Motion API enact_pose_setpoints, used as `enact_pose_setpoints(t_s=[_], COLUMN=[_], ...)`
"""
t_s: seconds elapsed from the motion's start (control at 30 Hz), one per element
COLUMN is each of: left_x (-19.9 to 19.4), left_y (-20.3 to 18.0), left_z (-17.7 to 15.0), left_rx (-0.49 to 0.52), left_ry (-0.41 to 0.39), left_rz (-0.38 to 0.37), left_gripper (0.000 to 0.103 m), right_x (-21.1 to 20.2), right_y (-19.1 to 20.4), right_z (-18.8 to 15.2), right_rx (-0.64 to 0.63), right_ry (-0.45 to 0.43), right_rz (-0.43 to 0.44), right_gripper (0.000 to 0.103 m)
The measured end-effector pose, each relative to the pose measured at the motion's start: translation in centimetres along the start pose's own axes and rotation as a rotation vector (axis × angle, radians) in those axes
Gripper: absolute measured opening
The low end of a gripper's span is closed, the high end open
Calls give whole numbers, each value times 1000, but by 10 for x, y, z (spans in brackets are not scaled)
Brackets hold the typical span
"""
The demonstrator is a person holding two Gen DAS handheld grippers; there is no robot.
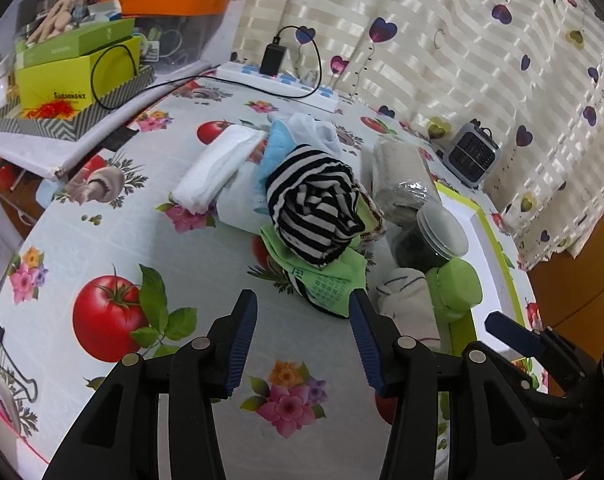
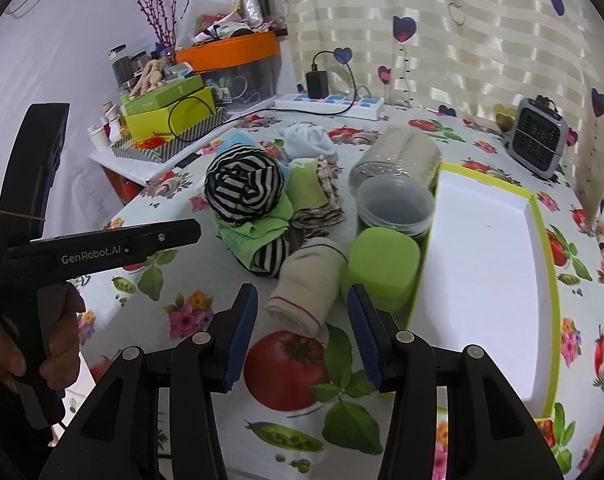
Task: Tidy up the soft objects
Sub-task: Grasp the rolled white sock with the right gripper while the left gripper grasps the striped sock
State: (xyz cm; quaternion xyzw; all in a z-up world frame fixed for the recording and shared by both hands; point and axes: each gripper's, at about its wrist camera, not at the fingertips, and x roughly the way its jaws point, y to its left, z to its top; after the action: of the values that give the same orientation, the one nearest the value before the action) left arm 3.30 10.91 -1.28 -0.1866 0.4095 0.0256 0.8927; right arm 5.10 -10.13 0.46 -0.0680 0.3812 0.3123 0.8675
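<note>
Both grippers' jaws wide, empty; striped roll [image 1: 315, 204] apparently atop cloths

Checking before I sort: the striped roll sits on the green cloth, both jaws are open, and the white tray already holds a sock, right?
Not quite: the white tray holds nothing, as the right wrist view shows. The sock lies on the tablecloth beside it. The striped roll does sit on the green cloth, and both jaws are open.
</note>
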Motion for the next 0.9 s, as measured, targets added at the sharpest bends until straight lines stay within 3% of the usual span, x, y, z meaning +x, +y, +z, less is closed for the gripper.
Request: enact_pose_setpoints(t_s=[0.57,0.9], left_x=[1,15], left_y=[7,3], left_z=[10,32], left_rx=[4,20], left_ry=[-19,-49], left_rz=[-3,-7], left_gripper=[47,47], right_x=[45,62], right_y=[3,-3], right_z=[-4,-7], right_rx=[68,116], right_ry=[124,156], right_rz=[-4,-18], right_gripper=[48,48])
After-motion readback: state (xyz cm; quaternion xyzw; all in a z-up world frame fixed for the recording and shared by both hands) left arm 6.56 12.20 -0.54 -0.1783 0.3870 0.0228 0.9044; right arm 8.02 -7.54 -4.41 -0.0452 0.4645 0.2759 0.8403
